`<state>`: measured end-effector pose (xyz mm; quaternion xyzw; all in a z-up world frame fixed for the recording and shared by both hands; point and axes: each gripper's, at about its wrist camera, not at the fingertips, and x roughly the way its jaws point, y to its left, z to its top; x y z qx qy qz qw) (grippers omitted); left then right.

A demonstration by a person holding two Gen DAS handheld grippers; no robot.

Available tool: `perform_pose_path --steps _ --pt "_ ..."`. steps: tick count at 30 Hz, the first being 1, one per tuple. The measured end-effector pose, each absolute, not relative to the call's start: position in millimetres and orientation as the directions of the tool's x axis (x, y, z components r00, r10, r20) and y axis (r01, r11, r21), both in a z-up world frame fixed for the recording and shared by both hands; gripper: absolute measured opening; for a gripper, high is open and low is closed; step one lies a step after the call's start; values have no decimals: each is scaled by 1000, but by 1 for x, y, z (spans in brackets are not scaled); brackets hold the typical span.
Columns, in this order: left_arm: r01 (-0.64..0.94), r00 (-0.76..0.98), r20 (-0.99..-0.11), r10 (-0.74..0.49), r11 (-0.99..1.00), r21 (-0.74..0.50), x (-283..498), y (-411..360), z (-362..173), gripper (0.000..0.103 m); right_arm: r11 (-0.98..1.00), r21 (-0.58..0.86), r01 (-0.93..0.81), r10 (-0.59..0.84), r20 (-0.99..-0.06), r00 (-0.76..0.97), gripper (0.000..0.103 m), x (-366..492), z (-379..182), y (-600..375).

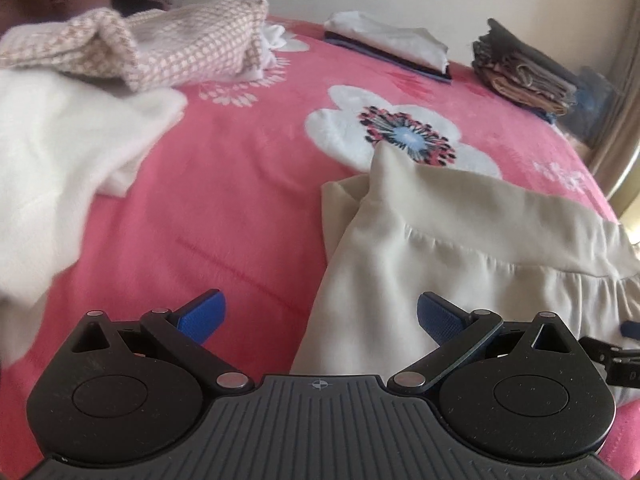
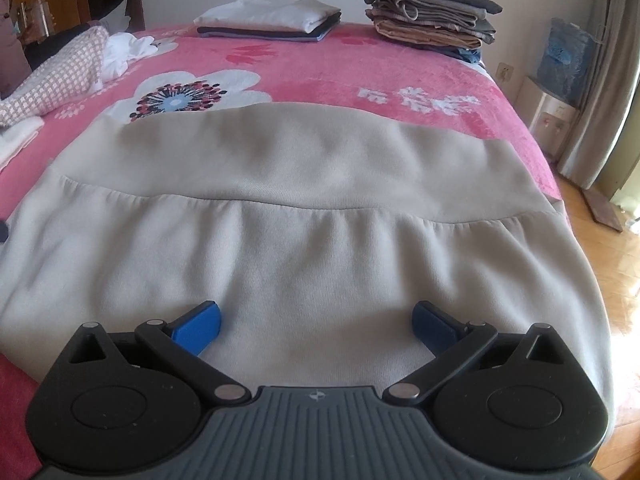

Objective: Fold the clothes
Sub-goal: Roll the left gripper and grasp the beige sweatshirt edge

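Note:
A cream garment (image 2: 304,216) with a gathered seam lies spread flat on the pink flowered bedspread (image 2: 320,68). My right gripper (image 2: 316,324) hovers over its near part, open wide, nothing between the blue pads. In the left wrist view the same cream garment (image 1: 460,264) fills the lower right, its left edge folded over. My left gripper (image 1: 320,316) is open above that edge, one blue pad over the pink bedspread (image 1: 224,184), the other over the cloth. The tip of the right gripper (image 1: 616,356) shows at the far right.
A white fluffy garment (image 1: 60,168) and a pink-checked knit (image 1: 168,48) lie at the left. Two folded stacks sit at the bed's far side: a white-topped one (image 2: 272,20) and a brown-grey one (image 2: 432,16). The bed's right edge drops to a wooden floor (image 2: 616,280) with a water dispenser (image 2: 556,108).

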<state>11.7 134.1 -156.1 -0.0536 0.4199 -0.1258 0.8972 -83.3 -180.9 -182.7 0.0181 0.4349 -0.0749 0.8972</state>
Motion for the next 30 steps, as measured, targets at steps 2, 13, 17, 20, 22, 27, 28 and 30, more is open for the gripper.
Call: perform_pose_path --steps 2,13,17,20,22,27,28,30 --pt "201 601 -733 -319 948 -248 19 138 -160 98 988 -34 151 -121 -783 611 103 -84 -183 -180" --pt "276 465 -654 -597 800 -533 57 155 -180 78 987 -39 153 -124 -790 600 103 -81 -183 -179" --pt "273 475 -646 -598 798 -538 77 153 -186 75 987 -40 158 -127 -791 599 103 -81 -183 -179" --pt "252 465 -627 -625 773 -583 85 155 -192 76 986 -40 162 -130 -791 598 103 -80 -184 -178" --pt "271 455 -621 -639 763 -587 84 158 -192 76 986 -40 164 -132 -791 597 103 -80 -184 -178" --pt "322 382 -606 -698 715 -621 70 164 -192 76 985 -41 170 -136 -792 595 103 -80 -184 -177" --pt "329 364 -603 -709 704 -629 67 165 -192 76 984 -41 172 -137 -792 595 103 -80 -184 -177" --pt "340 329 -598 -731 683 -647 61 164 -194 76 984 -40 171 -136 -789 599 103 -81 -185 -178"
